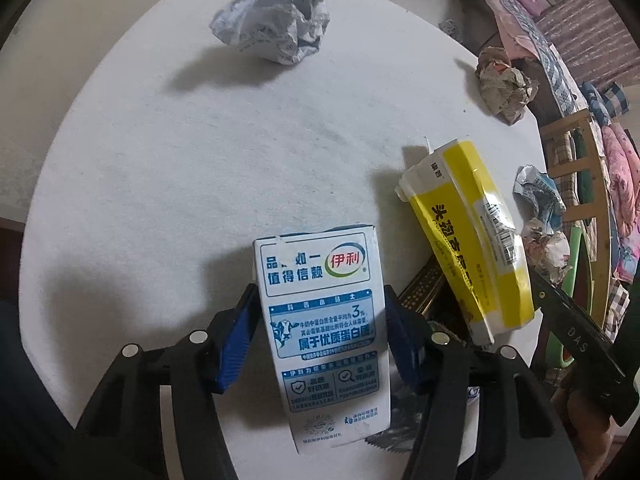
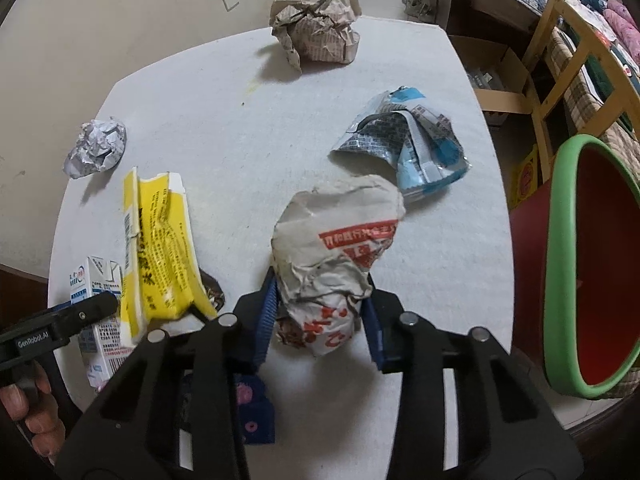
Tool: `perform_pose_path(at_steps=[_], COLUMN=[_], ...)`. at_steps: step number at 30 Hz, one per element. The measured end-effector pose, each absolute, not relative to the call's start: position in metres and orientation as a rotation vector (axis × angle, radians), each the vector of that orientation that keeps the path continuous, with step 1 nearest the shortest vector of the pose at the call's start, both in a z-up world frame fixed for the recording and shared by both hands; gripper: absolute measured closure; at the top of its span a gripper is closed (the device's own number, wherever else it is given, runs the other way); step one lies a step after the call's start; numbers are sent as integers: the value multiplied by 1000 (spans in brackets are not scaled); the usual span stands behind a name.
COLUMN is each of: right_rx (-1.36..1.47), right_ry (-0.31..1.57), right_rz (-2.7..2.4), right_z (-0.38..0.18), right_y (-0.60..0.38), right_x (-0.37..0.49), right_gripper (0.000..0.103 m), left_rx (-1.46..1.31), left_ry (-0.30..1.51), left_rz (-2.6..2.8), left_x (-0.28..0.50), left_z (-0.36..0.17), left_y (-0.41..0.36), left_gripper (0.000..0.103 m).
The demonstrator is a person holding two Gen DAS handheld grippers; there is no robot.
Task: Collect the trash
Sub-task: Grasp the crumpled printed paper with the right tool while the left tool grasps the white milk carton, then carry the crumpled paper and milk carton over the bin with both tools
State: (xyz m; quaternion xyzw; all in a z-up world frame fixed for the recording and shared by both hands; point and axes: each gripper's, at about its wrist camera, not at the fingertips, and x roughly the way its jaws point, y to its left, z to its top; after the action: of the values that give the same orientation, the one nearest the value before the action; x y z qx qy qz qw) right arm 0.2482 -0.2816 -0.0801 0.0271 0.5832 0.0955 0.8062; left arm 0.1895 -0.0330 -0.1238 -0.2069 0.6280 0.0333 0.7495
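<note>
Milk carton [image 1: 324,320] marked 伊利 clamped in left fingers [image 1: 236,344]; right fingers [image 2: 266,320] clamp red-printed paper wad [image 2: 332,256].

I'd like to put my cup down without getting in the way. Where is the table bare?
The widest bare patch lies between the white paper ball, the milk carton and the yellow box. Another lies between the brown paper wad and the blue-and-white wrapper. Near both grippers it is crowded.
</note>
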Motion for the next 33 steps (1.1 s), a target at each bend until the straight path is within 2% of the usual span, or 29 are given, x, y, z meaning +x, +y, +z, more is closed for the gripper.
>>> perform_pose_path(at_steps=[15, 33], right_rx=[-32, -10], right_ry=[1121, 1050], right_rz=[241, 229], right_z=[-20, 21], right_y=[-274, -300], right_x=[205, 181], right_gripper=[67, 67], left_rx=[-251, -111], left_ry=[1193, 1071], left_rz=[42, -128], left_x=[164, 167], left_z=[-56, 6], left_y=[-30, -95], left_gripper=[47, 47])
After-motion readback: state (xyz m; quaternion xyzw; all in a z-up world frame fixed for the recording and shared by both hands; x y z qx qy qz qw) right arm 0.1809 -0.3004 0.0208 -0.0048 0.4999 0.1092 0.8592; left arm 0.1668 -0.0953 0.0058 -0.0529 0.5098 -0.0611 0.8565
